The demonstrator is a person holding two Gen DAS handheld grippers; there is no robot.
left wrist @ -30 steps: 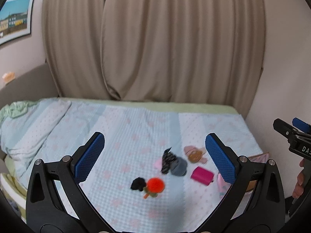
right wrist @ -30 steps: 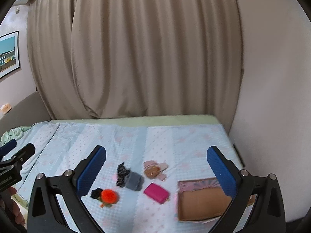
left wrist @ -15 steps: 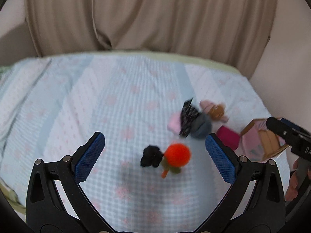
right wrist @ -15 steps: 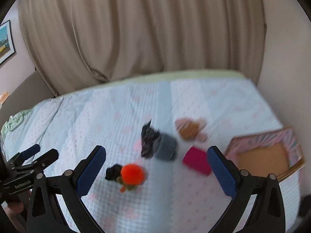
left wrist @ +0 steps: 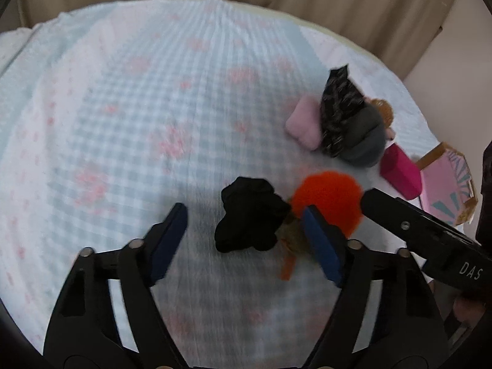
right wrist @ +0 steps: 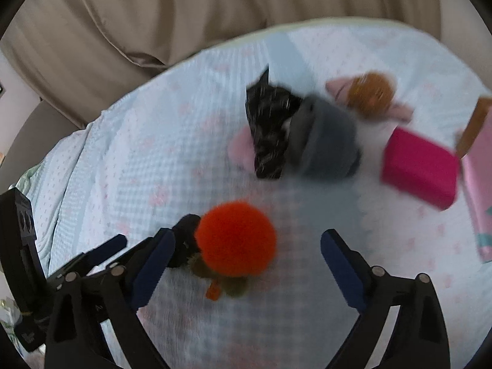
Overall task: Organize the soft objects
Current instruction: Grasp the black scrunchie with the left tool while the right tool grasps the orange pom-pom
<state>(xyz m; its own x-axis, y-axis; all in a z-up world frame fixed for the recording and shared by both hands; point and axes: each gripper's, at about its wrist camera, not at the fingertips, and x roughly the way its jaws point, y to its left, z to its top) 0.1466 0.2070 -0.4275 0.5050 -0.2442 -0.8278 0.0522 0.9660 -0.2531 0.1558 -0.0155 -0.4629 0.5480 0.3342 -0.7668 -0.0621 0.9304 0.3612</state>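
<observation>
My left gripper (left wrist: 246,232) has its jaws closing around a crumpled black cloth (left wrist: 250,213), pads not yet on it. My right gripper (right wrist: 246,253) is closing too, with the orange pompom (right wrist: 235,240) between its fingers, untouched as far as I can tell. The pompom lies just beside the black cloth on the pale checked bedspread (left wrist: 129,117). Farther on I see a grey cap (right wrist: 324,143) against a dark patterned cloth (right wrist: 269,123) and a pink pad (left wrist: 303,123), then a magenta block (right wrist: 419,167), a brown-haired doll (right wrist: 370,93), and a cardboard box (left wrist: 449,184) at the right edge. Beige curtains (right wrist: 184,9) hang behind.
</observation>
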